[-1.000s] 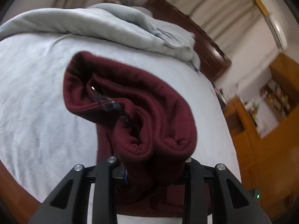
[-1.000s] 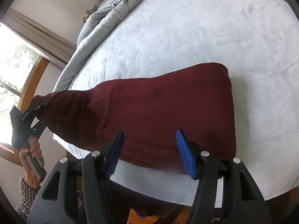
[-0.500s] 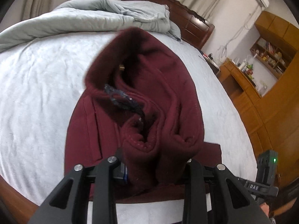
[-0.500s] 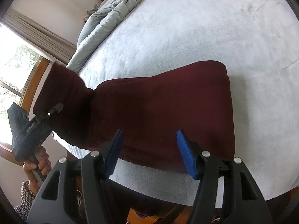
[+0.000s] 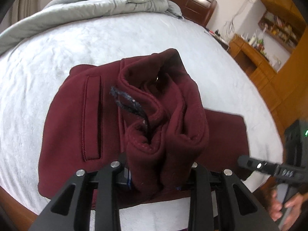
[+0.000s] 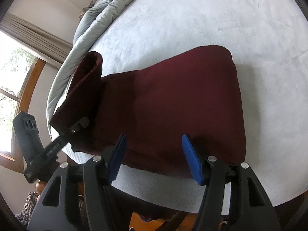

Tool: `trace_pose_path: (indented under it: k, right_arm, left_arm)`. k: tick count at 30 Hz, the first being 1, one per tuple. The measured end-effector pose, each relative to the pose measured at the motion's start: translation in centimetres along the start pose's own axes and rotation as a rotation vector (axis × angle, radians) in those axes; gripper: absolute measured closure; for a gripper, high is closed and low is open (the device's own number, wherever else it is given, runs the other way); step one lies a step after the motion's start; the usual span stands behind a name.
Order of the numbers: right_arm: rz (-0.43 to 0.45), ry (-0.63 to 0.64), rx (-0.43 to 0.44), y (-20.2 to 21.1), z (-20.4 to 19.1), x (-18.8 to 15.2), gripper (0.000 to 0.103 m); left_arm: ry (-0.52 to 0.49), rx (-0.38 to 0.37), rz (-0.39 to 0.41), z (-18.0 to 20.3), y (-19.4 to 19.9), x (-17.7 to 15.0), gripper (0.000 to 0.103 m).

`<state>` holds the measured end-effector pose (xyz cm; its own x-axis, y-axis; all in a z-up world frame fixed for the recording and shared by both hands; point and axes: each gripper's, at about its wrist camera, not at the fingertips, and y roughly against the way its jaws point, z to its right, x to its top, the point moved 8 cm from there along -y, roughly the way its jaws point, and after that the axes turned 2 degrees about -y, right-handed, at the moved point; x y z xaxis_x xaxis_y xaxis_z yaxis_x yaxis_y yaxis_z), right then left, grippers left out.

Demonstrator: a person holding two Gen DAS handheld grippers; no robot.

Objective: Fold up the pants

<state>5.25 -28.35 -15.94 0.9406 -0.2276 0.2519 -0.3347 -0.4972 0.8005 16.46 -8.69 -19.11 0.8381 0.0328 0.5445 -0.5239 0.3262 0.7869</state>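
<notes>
Dark red pants (image 5: pixel 73 115) lie on the white bed (image 5: pixel 38 67), a pocket slit (image 5: pixel 92 119) facing up. My left gripper (image 5: pixel 157 165) is shut on a bunched end of the pants with a dark drawstring (image 5: pixel 127 104), holding it up over the flat part. The right wrist view shows the same raised fold (image 6: pixel 84 88) pinched in my left gripper (image 6: pixel 77 129) at the left. My right gripper (image 6: pixel 154 154) is open, its blue pads (image 6: pixel 192 161) hovering above the near edge of the pants (image 6: pixel 173 105) with nothing between them. One finger of it (image 5: pixel 258 165) shows at the right of the left wrist view.
A grey duvet (image 5: pixel 96 5) is heaped at the far side by a dark wooden headboard (image 5: pixel 192 2). Wooden cabinets and shelves (image 5: pixel 269 38) stand to the right. A window with curtains (image 6: pixel 11 77) is beyond the bed's left. A person's hand (image 5: pixel 279 209) holds the right tool.
My left gripper has carried the held end of the pants across over the flat part, toward the right gripper, and lowered it. The right gripper has stayed put and open.
</notes>
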Motion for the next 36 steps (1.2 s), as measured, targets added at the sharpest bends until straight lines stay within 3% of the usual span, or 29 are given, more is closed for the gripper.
trace_pose_path:
  k: [3, 4, 5, 7, 8, 10, 12, 14, 15, 19, 22, 26, 28, 31, 33, 36]
  right_arm:
    - [-0.007, 0.003, -0.009, -0.4, 0.0, 0.0, 0.043]
    - [-0.008, 0.004, -0.009, -0.4, 0.0, 0.0, 0.043]
    - [-0.010, 0.003, -0.006, -0.4, 0.0, 0.0, 0.042]
    - [-0.011, 0.003, -0.001, -0.4, 0.1, 0.0, 0.041]
    - [-0.011, 0.003, -0.001, -0.5, 0.1, 0.0, 0.041]
    - [-0.012, -0.001, -0.003, -0.5, 0.2, 0.0, 0.041]
    - [-0.011, 0.005, -0.004, -0.5, 0.1, -0.1, 0.041]
    - [-0.012, 0.006, -0.006, -0.5, 0.1, -0.1, 0.041]
    - [-0.011, 0.005, -0.006, -0.5, 0.1, -0.1, 0.041]
    - [-0.018, 0.005, -0.013, -0.7, 0.2, 0.0, 0.040]
    - [-0.031, 0.014, -0.029, -0.7, -0.1, 0.1, 0.039]
    - [-0.025, 0.061, -0.043, 0.0, -1.7, 0.5, 0.034]
    - [-0.019, 0.081, -0.033, 0.3, -3.1, 0.8, 0.024]
    - [-0.054, 0.110, -0.018, -0.6, -5.3, 0.8, 0.019]
    - [-0.081, 0.133, -0.013, -1.6, -6.7, 0.7, 0.017]
    - [-0.122, 0.149, -0.024, -3.2, -8.1, 0.7, 0.015]
  left_arm:
    - [-0.041, 0.022, 0.010, 0.5, 0.6, -0.1, 0.064]
    - [-0.039, -0.011, 0.013, 1.2, 1.2, 0.0, 0.054]
    - [-0.021, -0.071, 0.018, 1.7, 2.0, 0.4, 0.039]
    - [0.050, -0.254, 0.057, 3.4, 4.6, 1.1, 0.025]
    - [0.052, -0.311, 0.077, 4.0, 5.8, 1.5, 0.019]
    - [0.022, -0.339, 0.116, 4.7, 7.8, 2.4, 0.015]
    - [0.006, -0.301, 0.142, 4.0, 8.4, 2.9, 0.015]
    - [0.009, -0.231, 0.110, 2.7, 7.2, 2.9, 0.017]
    - [0.009, -0.233, 0.086, 2.3, 6.4, 2.7, 0.017]
    - [0.075, -0.242, -0.106, 0.9, 1.2, -0.4, 0.018]
    - [0.032, -0.201, -0.067, 0.9, 1.3, -0.6, 0.018]
    - [0.087, -0.196, 0.003, -0.6, 4.7, 1.4, 0.016]
    - [0.115, -0.123, 0.061, -2.8, 6.5, 2.6, 0.012]
    - [0.124, 0.096, 0.037, -7.0, 6.5, 3.4, 0.011]
    - [0.159, 0.156, -0.006, -9.5, 5.9, 3.2, 0.011]
    - [0.217, 0.154, -0.062, -11.1, 4.8, 2.4, 0.011]
